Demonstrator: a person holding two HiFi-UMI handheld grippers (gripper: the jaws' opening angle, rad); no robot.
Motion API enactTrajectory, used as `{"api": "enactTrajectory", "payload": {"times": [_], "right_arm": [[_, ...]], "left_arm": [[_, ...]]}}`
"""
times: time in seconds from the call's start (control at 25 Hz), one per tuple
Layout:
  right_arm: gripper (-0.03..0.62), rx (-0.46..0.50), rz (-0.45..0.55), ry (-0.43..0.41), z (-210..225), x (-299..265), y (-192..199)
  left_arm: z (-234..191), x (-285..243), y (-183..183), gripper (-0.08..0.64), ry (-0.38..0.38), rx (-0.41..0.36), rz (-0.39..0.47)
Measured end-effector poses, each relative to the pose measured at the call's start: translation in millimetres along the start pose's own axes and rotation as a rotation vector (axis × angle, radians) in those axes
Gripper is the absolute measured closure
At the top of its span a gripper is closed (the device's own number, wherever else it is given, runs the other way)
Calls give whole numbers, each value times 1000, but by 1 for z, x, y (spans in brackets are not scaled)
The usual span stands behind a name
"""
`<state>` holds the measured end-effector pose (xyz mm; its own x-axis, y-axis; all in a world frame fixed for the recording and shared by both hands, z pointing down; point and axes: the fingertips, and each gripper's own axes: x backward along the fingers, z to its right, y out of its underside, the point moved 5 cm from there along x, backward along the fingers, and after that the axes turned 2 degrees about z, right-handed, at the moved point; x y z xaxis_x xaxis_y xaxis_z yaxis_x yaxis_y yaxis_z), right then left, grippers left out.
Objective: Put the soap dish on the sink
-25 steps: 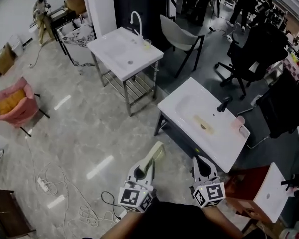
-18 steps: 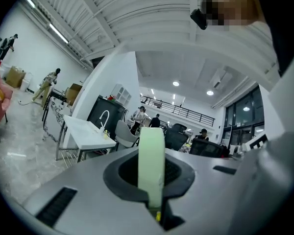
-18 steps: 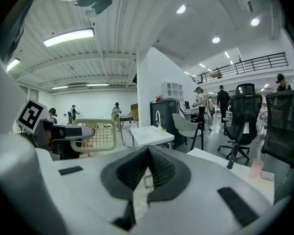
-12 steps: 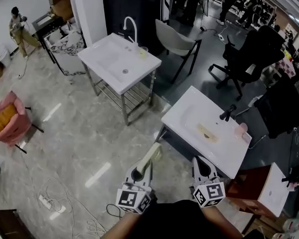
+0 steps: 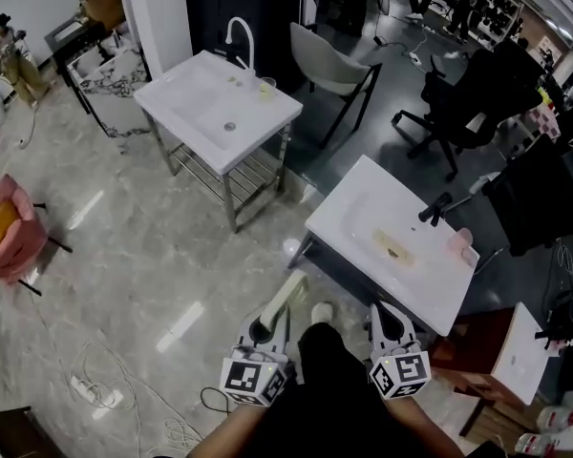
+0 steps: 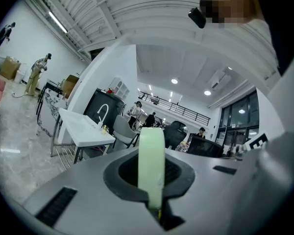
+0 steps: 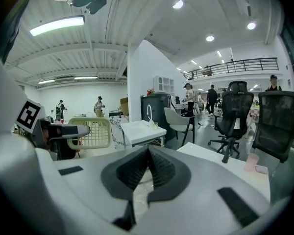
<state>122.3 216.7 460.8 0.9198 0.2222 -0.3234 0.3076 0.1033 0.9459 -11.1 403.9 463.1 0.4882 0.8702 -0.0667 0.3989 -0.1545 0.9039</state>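
Head view: both grippers sit at the bottom of the picture, side by side, pointing out toward the near sink (image 5: pixel 349 213).

The left gripper (image 5: pixel 270 330) is left of that sink's near edge, out over the floor. Its jaws are squeezed tight on the soap dish (image 5: pixel 289 299). The dish is pale green. It sticks out past the jaw tips and slants toward the near sink, but it is not over it. In the left gripper view the dish stands on its thin edge, right between the two black pads.

The right gripper (image 5: pixel 392 313) is just in front of the near sink's front edge. In the right gripper view its jaws are pinched together at the tips, with nothing in them. That view also shows the flat side of the dish off to the left, full of little square holes.

A white shoe (image 5: pixel 322 311) is on the floor between the two grippers, close to the near sink's front edge.

Now the count:
- There are two grippers and one soap dish.
- There are two sinks. The far sink (image 5: pixel 205 103) stands well beyond the near sink, up and to the left.
- There are two taps, one on each sink. A black tap (image 5: pixel 433 205) is on the near sink and a white tap (image 5: pixel 235 34) is on the far one.
- One pink cup (image 5: pixel 458 241) stands on the near sink, near the black tap.
- One gray chair (image 5: pixel 329 60) stands beyond the near sink, beside the far sink.
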Motion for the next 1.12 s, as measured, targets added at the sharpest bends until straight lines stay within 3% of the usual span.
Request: {"api": "enactTrajectory", "payload": {"times": [0.48,0.96,1.12], "right_arm": [[594,0,57,61,53,-26,-1],[595,-85,46,163,180,-84,-4],[595,-40,45,207,229,-111,-19]], "left_arm": [[16,-62,20,541,41,-15,-79],[48,-229,24,541,148,-80,-178],[52,-289,17,541,151,-98,-195]]}}
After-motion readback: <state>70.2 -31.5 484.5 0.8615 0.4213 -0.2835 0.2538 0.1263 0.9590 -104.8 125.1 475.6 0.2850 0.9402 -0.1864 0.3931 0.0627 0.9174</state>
